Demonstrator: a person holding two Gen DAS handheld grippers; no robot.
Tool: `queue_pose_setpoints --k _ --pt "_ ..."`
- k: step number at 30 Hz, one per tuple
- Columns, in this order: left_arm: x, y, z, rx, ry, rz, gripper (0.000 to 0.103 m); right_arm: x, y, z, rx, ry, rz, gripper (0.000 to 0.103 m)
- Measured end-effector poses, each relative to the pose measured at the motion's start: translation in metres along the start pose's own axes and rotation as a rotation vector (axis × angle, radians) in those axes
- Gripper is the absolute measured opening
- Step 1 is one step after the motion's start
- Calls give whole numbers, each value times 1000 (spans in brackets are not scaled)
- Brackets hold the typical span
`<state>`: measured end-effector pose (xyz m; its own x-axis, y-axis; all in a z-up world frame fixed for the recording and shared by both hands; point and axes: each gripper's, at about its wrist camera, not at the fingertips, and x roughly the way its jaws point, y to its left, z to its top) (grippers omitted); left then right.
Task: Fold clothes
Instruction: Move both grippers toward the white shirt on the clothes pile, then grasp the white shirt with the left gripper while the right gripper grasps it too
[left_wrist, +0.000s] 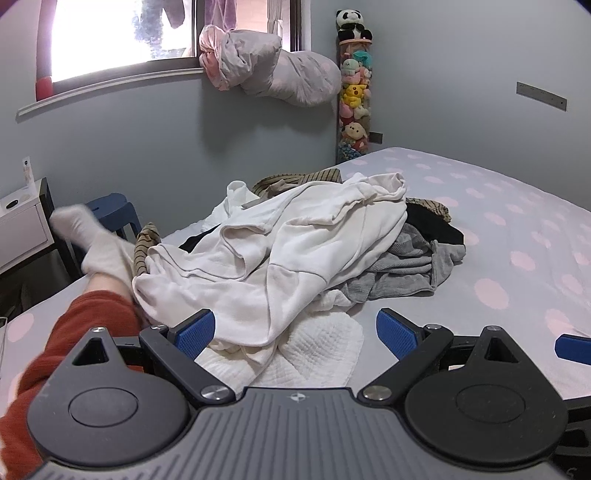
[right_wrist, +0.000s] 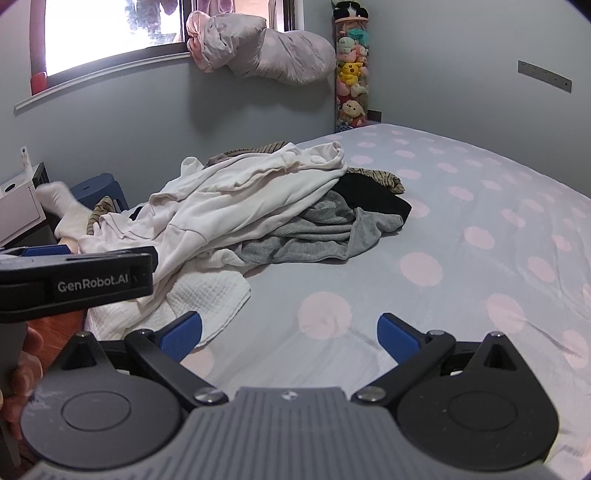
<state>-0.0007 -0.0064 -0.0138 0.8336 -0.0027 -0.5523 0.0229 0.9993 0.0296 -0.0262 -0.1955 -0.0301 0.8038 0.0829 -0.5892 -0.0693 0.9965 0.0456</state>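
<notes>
Left gripper (left_wrist: 295, 334) fingers released, white waffle cloth (left_wrist: 317, 354) between them. Right gripper (right_wrist: 290, 336) fingers released above the bed (right_wrist: 480, 258).

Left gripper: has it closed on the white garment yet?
No. The left gripper is open, its blue pads spread apart over the edge of the white garment, gripping nothing.

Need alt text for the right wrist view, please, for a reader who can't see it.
The open right gripper hovers over a bare stretch of polka-dot bed sheet, holding nothing. A pile of unfolded clothes lies ahead to the left, a white garment on top of a grey one; the left gripper juts in from the left edge.
</notes>
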Motion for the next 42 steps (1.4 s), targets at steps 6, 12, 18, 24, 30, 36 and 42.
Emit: queue_pose_setpoints --k 6,12,18,24,30,36,42 --pt "-1 -3 1 15 -5 -22 96 -8 2 6 -5 -28 -12 102" --pt "-2 -1 5 14 -16 -22 96 -12 3 7 -15 -62 -7 102" --pt "4 6 9 -7 -8 -7 96 -7 -3 9 -5 -72 1 102" --pt "28 13 13 -11 37 10 96 12 -4 17 -20 -62 29 102" --pt "63 18 21 16 82 28 96 49 -9 38 2 -29 64 102" --pt "101 21 37 66 118 16 95 92 -5 62 -15 -13 75 100" --pt "141 37 64 153 104 -19 85 134 5 93 -61 -16 122 77"
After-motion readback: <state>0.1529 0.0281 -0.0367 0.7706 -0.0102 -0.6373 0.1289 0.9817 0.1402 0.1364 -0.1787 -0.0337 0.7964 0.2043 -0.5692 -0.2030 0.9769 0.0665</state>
